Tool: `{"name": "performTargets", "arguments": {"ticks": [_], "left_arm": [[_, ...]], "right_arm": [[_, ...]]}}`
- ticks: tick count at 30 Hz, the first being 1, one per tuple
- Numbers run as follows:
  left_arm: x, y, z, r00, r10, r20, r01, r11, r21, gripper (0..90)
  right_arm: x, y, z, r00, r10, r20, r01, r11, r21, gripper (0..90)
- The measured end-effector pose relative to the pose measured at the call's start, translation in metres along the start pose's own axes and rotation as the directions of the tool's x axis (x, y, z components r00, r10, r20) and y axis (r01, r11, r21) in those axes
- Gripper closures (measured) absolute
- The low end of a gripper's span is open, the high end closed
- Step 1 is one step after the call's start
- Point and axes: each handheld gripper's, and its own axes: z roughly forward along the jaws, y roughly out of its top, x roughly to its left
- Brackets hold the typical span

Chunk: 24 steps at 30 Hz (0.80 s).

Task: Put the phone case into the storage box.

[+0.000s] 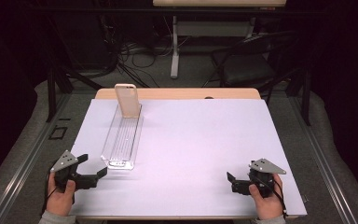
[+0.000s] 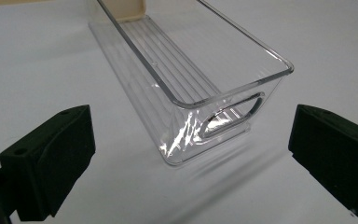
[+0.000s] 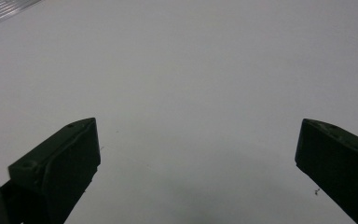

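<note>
A long clear plastic tray [image 1: 122, 137] lies on the white table cover [image 1: 196, 144], left of centre, running away from me. A beige phone-shaped case [image 1: 127, 100] stands upright at its far end. My left gripper [image 1: 93, 166] is open just short of the tray's near end, touching nothing. In the left gripper view the tray's near end [image 2: 214, 107], with its handle cut-out, lies between and beyond the wide-apart jaws, midpoint [image 2: 191, 158]; the beige case [image 2: 128, 9] shows at the top. My right gripper [image 1: 240, 173] rests open at the front right, over bare cover [image 3: 196, 158].
The wooden table edge [image 1: 177, 93] shows beyond the cover. Behind it are a dark chair [image 1: 247, 65], a desk leg [image 1: 174, 46] and floor cables. A corner of the ribbed tray [image 3: 2, 10] appears at the top left of the right gripper view.
</note>
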Motion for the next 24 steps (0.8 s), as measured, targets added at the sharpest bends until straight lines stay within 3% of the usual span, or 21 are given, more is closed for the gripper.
{"name": "performTargets", "arguments": {"ticks": [24], "left_arm": [[0.0045,-0.0046,0.0056,1.0,-0.003,-0.005,0.003,0.9998,0.02,0.8]], "right_arm": [[0.0047,-0.0015,0.0032,0.9997,-0.016,-0.016,0.017,1.0,0.003,0.0]]}}
